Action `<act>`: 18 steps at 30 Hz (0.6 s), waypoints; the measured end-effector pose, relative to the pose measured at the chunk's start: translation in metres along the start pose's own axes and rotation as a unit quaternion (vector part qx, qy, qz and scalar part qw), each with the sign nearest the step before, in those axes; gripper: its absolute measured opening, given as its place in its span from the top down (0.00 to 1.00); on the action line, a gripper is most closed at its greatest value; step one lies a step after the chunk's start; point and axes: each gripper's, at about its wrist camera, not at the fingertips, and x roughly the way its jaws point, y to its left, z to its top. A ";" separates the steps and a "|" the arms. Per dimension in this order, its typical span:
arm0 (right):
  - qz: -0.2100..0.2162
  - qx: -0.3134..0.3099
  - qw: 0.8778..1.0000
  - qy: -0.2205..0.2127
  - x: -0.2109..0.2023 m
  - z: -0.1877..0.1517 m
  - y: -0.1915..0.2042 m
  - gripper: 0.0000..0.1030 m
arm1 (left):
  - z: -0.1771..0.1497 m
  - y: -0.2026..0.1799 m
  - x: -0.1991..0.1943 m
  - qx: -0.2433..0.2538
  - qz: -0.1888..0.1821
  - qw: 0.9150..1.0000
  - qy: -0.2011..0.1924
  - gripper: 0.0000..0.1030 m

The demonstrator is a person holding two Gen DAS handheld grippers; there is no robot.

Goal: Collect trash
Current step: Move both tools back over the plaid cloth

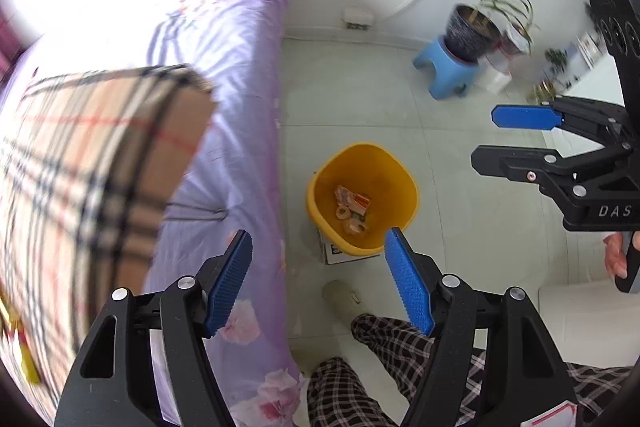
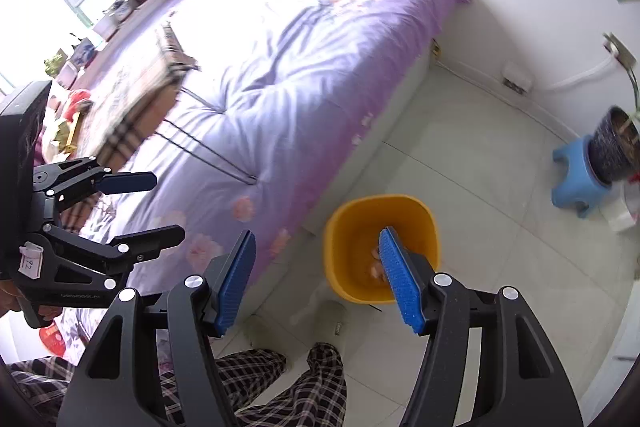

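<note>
A yellow bin (image 1: 362,199) stands on the tiled floor beside the bed, with several wrappers and tape rolls (image 1: 352,211) inside. It also shows in the right wrist view (image 2: 380,247). My left gripper (image 1: 320,279) is open and empty, above the bed's edge and the floor near the bin. My right gripper (image 2: 318,279) is open and empty, above the bin's near side. The right gripper shows in the left wrist view (image 1: 486,139), and the left gripper in the right wrist view (image 2: 168,205). More trash items (image 2: 68,131) lie on the plaid tray table, blurred.
A purple floral bed (image 2: 300,67) fills the left. A plaid folding tray table (image 1: 92,155) stands on it. A blue stool (image 1: 448,71) with a potted plant (image 1: 474,31) stands by the wall. My plaid-trousered legs (image 1: 384,355) and a slipper (image 1: 340,299) are below.
</note>
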 end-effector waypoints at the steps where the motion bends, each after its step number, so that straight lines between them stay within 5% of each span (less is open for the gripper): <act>1: 0.006 -0.011 1.000 -0.002 -0.003 0.003 0.009 0.37 | -0.004 0.006 -0.007 -0.014 0.005 1.000 -0.005 0.33; 9: 0.052 -0.103 0.993 -0.013 -0.024 0.023 0.079 0.34 | -0.046 0.051 -0.064 -0.133 0.052 0.989 -0.050 0.33; 18: 0.100 -0.181 0.978 -0.027 -0.030 0.043 0.156 0.34 | -0.116 0.111 -0.116 -0.264 0.103 0.956 -0.081 0.32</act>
